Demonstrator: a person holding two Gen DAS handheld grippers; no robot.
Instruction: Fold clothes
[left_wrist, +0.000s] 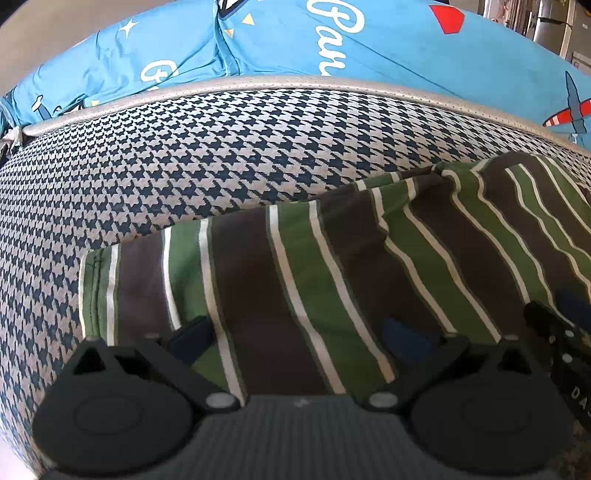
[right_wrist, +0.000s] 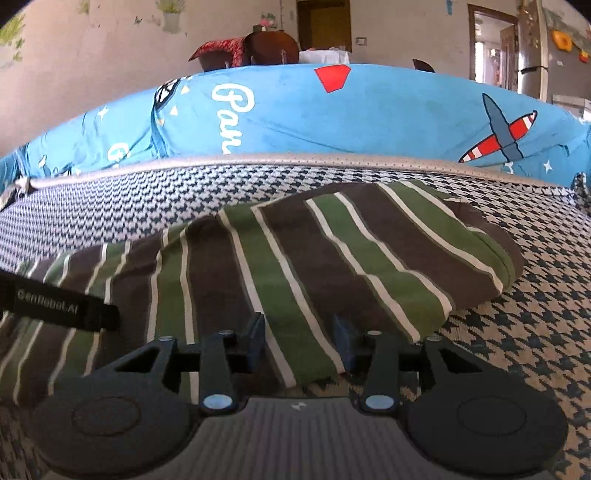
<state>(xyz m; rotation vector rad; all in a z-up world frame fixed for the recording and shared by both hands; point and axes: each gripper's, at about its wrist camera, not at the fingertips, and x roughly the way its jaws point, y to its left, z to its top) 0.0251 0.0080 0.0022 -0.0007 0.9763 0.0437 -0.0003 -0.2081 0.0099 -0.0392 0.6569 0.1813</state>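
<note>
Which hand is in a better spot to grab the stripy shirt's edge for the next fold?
Probably the right. The right tool has the striped shirt edge between its open fingers. The left tool hangs open over the middle of the cloth, with no edge between its fingers.

Striped garment (left_wrist: 332, 266) cut off right, quilt lettering (right_wrist: 232, 110) cropped

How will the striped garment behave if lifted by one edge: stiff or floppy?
Likely floppy: the striped garment already lies in soft wrinkles and a rolled fold on the houndstooth surface. It probably drapes and sags from a single pinch point. Looks like thin, light knit, so it may drag and bunch rather than slide flat.
</note>
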